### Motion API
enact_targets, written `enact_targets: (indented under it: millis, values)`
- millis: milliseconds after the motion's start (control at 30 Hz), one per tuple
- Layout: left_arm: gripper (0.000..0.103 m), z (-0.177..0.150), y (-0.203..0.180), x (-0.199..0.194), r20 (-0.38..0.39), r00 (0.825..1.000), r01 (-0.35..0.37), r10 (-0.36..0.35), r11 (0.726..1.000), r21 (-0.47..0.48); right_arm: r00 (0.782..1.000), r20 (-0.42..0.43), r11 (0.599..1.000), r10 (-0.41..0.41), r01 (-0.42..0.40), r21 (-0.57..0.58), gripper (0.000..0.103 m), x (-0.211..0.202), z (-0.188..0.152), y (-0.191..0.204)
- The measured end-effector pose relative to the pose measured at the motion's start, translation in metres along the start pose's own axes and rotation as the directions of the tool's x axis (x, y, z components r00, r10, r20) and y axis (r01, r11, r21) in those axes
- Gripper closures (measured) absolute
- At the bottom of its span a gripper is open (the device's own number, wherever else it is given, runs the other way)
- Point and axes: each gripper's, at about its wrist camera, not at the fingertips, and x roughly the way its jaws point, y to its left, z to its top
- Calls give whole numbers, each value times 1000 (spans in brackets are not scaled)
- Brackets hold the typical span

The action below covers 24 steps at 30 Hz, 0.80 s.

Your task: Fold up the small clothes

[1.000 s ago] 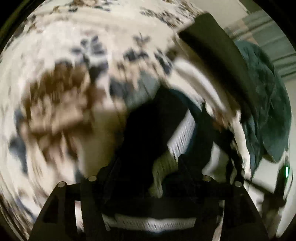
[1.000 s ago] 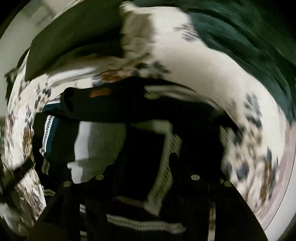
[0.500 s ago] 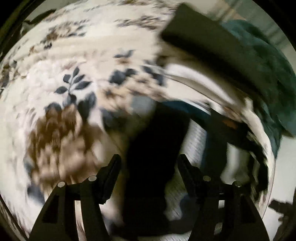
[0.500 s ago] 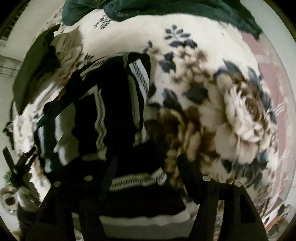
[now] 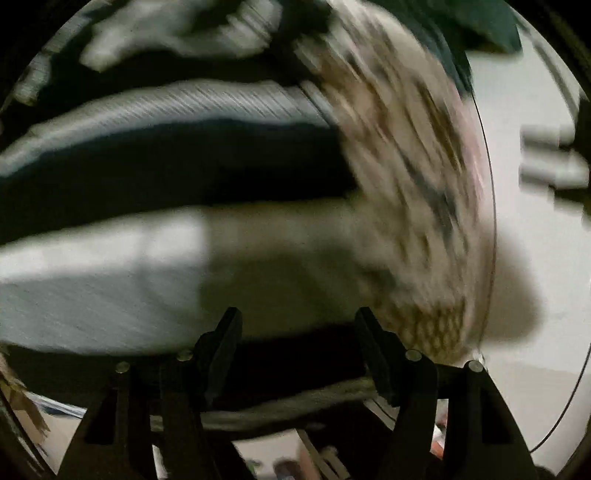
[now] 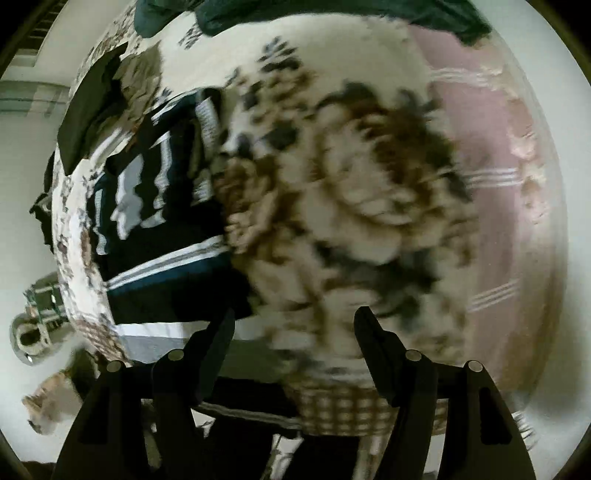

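Note:
A dark knit sweater (image 6: 159, 229) with white, grey and teal stripes lies spread on a floral blanket (image 6: 369, 192). In the right wrist view it is left of my right gripper (image 6: 293, 325), which is open and empty over the blanket's big brown flower. In the left wrist view the sweater (image 5: 155, 177) fills the left and middle, blurred by motion. My left gripper (image 5: 295, 325) is open and empty just above the sweater's grey band, near the bed's edge.
A dark flat cushion (image 6: 92, 110) lies beyond the sweater. Dark green bedding (image 6: 332, 14) is bunched at the far side. A pink striped sheet (image 6: 498, 177) shows at the right. The bed's edge and pale floor (image 5: 535, 258) are to the left gripper's right.
Both grippers let go of the sweater and opened. The sweater now lies on the blanket. Both grippers have swung back toward the bed's near edge; both views are motion-blurred.

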Motion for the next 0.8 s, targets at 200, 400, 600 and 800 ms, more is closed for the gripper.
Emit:
enact_targets:
  millis: [200,400,600,800]
  values:
    - [43,-23,-61,94,-89,993,-70,73,997,32,999,4,998,51,-51,-42,34,7,51,-39]
    - [100,-30,-59,88,67,981,-184,180,982,50,961,-10,960,276,-276,-47,34,65,138,0]
    - [101,-40,-37,47,141,978,-160,156,987,14,919,-63,921,390,-390,4,34,139,227,64]
    - [101,-58,-7,-24,257,960,-91,113,991,-97,939,-104,944,329,-330,7,95,163,247,111]
